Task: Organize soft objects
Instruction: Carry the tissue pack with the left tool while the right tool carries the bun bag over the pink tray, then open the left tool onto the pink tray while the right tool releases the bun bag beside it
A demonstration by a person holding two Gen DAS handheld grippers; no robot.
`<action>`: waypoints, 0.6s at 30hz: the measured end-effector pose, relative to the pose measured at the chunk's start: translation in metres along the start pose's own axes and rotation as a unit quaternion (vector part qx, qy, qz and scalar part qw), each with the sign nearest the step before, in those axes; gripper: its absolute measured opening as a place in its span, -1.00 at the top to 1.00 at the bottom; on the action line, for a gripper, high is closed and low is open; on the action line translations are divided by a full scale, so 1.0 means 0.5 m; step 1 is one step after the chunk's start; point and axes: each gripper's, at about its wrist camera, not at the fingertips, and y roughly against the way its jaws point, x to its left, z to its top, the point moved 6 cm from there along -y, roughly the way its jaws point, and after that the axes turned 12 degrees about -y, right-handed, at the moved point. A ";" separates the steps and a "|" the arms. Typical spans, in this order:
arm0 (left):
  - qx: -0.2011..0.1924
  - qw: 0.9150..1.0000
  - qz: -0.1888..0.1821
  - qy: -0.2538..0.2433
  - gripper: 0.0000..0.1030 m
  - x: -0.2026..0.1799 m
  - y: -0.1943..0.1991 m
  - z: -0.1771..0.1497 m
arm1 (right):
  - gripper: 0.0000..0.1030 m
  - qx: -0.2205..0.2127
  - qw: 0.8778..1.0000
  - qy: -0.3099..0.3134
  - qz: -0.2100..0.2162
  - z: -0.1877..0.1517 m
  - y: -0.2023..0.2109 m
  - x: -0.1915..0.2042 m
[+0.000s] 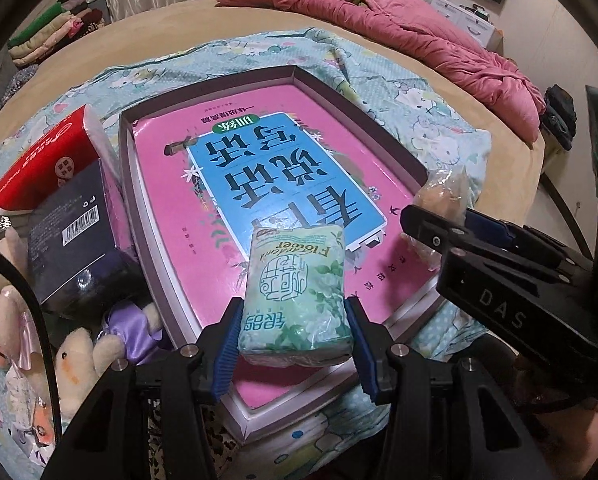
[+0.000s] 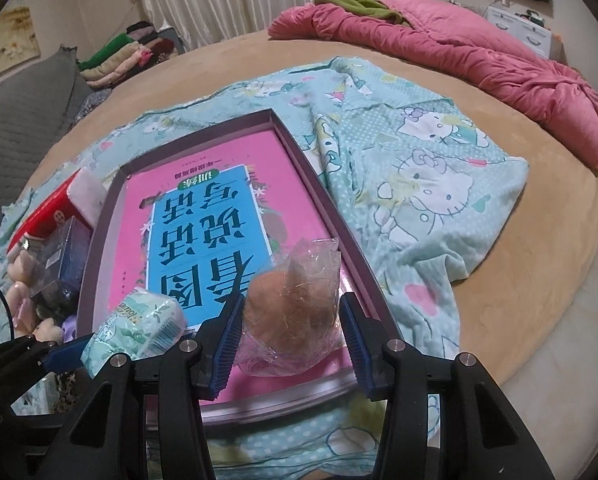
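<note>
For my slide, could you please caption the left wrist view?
Left gripper holds a green tissue pack over the shallow box.

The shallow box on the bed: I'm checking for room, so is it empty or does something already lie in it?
Not empty. A pink book with a blue panel lies flat in the shallow box, covering nearly its whole floor.

The shallow box (image 1: 127,184) sits on the printed sheet (image 2: 427,184), itself spread over the bed (image 2: 559,216). Inside the box lies a book (image 1: 259,168), flat on the bottom. Over the box's near end, the tissue pack (image 1: 297,300) sits between the left gripper (image 1: 295,344) fingers; right of it, the bagged bun (image 2: 295,312) sits between the right gripper (image 2: 291,344) fingers. Left of the box, cartons (image 1: 71,224) and plush toys (image 1: 75,356) crowd together. Far behind, a quilt (image 2: 459,48) lies bunched.
</note>
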 end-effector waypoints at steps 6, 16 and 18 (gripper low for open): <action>0.003 1.000 0.006 -0.003 0.02 0.002 -0.010 0.008 | 0.00 -0.002 1.000 -0.007 -0.003 0.001 -0.001 -0.005; -0.001 1.000 0.015 0.001 -0.19 0.007 -0.011 0.008 | -0.24 -0.012 1.000 -0.009 -0.010 0.002 0.004 -0.009; -0.003 1.000 0.016 0.000 -0.20 0.008 -0.008 0.008 | -0.25 -0.016 1.000 -0.009 -0.009 0.005 0.007 -0.009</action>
